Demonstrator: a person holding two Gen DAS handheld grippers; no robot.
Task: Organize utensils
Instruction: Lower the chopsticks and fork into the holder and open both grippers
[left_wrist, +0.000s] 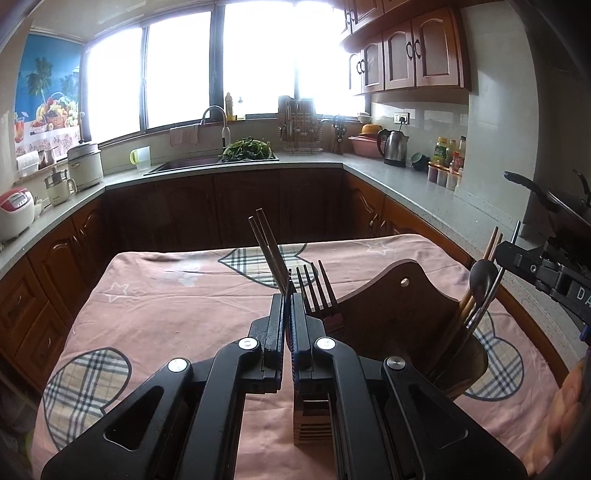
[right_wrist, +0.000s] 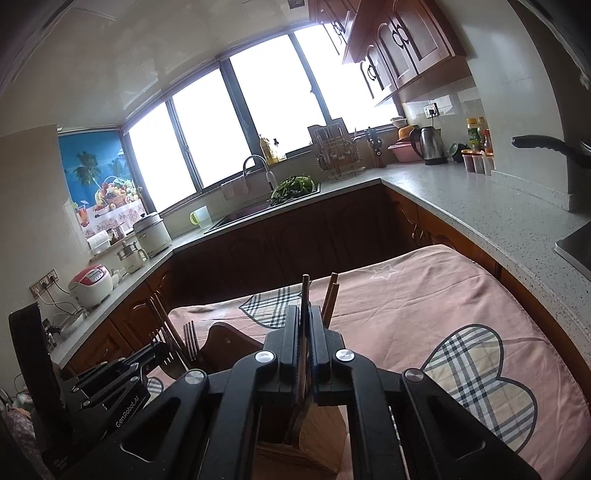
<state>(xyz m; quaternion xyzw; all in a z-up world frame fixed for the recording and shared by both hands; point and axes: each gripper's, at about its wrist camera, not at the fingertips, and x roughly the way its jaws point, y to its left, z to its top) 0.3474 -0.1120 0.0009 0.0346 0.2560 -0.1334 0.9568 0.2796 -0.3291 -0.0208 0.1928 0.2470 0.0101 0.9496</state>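
A wooden utensil holder (left_wrist: 399, 302) stands on the pink cloth (left_wrist: 177, 310). My left gripper (left_wrist: 289, 291) is shut on a pair of dark chopsticks (left_wrist: 266, 251) that rise up and to the left, just above the holder's left compartment, where forks (left_wrist: 314, 288) stand upright. The right compartment holds a dark spoon (left_wrist: 482, 277) and wooden chopsticks (left_wrist: 493, 243). My right gripper (right_wrist: 306, 310) is shut on a thin brown utensil handle (right_wrist: 305, 291) over the holder (right_wrist: 321, 424); the handle's lower end is hidden. More chopsticks (right_wrist: 331, 295) stick up right behind it. The left gripper (right_wrist: 159, 350) shows at lower left.
The cloth-covered table sits inside a U-shaped grey counter (left_wrist: 406, 177) with a sink (left_wrist: 192, 162), a kettle (left_wrist: 394, 147), bottles (left_wrist: 448, 155) and rice cookers (left_wrist: 14, 214). A black pan handle (right_wrist: 546, 146) juts out at the right. Bare cloth lies left of and beyond the holder.
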